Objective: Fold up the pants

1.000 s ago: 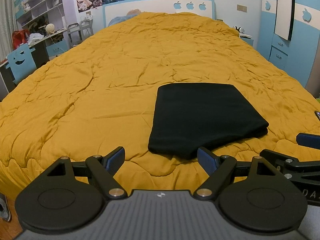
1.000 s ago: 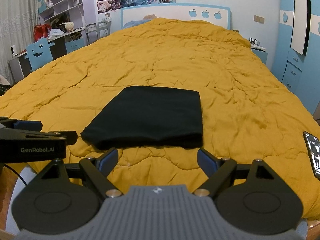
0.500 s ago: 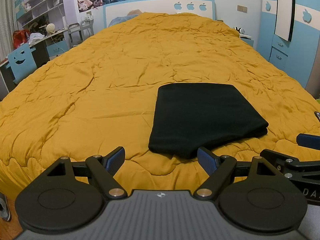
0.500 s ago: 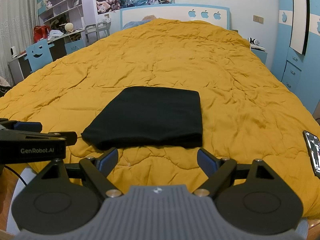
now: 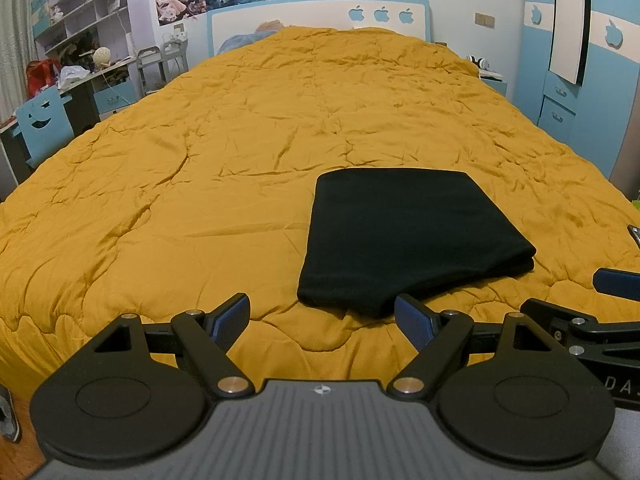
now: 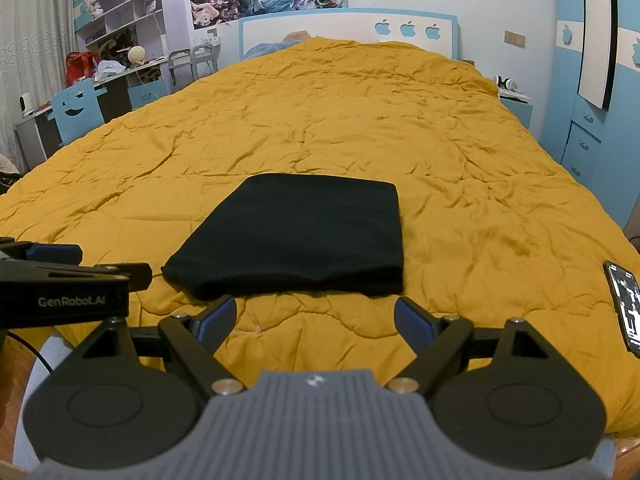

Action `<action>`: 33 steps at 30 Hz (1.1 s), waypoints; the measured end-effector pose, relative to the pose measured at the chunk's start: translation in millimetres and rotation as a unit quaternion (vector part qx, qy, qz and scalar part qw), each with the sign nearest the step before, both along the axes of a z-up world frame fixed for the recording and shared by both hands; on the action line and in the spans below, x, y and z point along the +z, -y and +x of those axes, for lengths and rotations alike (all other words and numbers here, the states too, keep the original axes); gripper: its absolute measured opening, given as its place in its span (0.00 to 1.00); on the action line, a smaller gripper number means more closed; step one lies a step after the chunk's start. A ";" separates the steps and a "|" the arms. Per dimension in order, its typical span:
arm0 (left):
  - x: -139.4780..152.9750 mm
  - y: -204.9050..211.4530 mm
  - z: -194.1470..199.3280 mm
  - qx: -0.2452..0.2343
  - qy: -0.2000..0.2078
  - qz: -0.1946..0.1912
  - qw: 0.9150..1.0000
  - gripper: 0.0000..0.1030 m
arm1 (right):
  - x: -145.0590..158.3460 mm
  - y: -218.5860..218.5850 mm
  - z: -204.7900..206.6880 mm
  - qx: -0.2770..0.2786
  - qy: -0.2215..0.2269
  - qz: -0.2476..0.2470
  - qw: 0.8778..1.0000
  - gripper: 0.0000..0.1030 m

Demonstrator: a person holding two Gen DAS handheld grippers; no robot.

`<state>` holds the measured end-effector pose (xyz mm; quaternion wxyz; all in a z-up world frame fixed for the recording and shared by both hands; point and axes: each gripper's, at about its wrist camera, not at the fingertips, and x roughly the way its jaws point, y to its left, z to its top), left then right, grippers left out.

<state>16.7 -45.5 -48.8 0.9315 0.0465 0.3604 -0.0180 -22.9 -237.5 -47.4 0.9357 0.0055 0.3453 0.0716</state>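
The black pants lie folded into a flat rectangle on the yellow quilt, near the bed's front edge; they also show in the right wrist view. My left gripper is open and empty, held back from the pants' near left corner. My right gripper is open and empty, just short of the pants' near edge. Each gripper shows at the side of the other's view: the right one and the left one.
A phone lies on the quilt at the right front. A desk with a blue chair and shelves stand left of the bed. A blue wardrobe and nightstand stand to the right. The headboard is at the far end.
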 end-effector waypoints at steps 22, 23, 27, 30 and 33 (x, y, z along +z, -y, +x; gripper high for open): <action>4.3 4.5 -5.3 0.008 0.015 0.005 1.000 0.93 | 0.6 -0.9 -2.5 -0.001 -0.002 0.000 1.000 0.80; 4.4 4.5 -5.1 0.007 0.015 0.004 1.000 0.93 | 0.2 -0.8 -2.2 -0.001 -0.002 0.000 1.000 0.80; 4.7 5.1 -4.5 0.007 0.015 0.004 1.000 0.93 | 0.1 -0.7 -2.3 -0.001 -0.002 0.000 1.000 0.80; 4.2 4.8 -4.3 0.006 0.017 0.005 1.000 0.93 | -0.6 0.3 -2.1 0.001 -0.003 0.000 1.000 0.80; 3.6 4.9 -3.3 0.007 0.016 0.004 1.000 0.93 | -0.8 0.6 -2.3 0.001 -0.004 0.001 1.000 0.80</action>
